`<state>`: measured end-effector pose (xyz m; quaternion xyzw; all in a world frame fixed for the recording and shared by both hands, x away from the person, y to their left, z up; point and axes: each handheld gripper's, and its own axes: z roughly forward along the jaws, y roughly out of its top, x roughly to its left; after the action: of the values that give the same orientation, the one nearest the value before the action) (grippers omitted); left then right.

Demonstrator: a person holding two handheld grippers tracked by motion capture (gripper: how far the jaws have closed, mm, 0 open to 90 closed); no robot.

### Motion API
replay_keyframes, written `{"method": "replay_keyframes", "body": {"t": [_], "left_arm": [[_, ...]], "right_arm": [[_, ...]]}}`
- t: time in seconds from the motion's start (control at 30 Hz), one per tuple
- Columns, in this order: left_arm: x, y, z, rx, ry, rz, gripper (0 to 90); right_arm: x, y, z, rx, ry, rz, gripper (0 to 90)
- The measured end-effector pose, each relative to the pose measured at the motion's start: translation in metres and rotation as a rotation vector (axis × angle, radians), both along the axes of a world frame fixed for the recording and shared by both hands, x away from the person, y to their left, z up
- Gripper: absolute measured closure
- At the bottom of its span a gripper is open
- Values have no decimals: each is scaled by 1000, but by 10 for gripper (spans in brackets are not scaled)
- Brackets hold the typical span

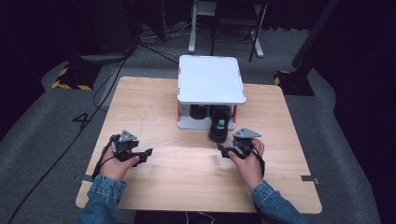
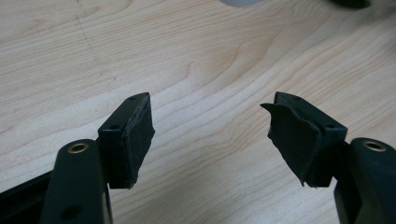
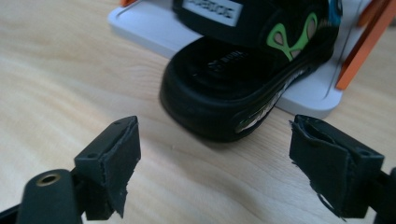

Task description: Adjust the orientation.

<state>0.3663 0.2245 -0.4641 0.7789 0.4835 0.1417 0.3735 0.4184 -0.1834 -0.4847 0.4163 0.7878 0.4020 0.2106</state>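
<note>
high: above, forward-down | gripper views: close, low | shared: table (image 1: 154, 112), sandal (image 3: 243, 88)

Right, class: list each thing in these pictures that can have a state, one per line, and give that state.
Left gripper: jaws open, nothing between them, over bare table.
Right gripper: jaws open, empty, just short of the sandal.
Black sandal: heel end on the table, front on the rack's lower shelf.
White rack: upright, top shelf bare.

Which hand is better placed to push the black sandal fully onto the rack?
Right. The right gripper sits just before the black sandal, jaws open toward its heel; the left gripper faces bare table.
</note>
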Motion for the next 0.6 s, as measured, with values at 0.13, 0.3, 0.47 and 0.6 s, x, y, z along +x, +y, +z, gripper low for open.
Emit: {"method": "replay_keyframes", "body": {"t": [0.13,0.3,0.47,0.6], "left_arm": [[1,1,-1,5,5,4,309],[0,3,-2,4,2,8,309],[-2,6,-1,-1,-3,27,311],[-4,7,-2,2,0,28,311]], "right_arm": [[12,9,-9,28,37,2,182],[29,11,-12,60,31,-5,175],[42,16,-9,14,-17,12,204],[59,14,-8,-17,-45,14,275]]}}
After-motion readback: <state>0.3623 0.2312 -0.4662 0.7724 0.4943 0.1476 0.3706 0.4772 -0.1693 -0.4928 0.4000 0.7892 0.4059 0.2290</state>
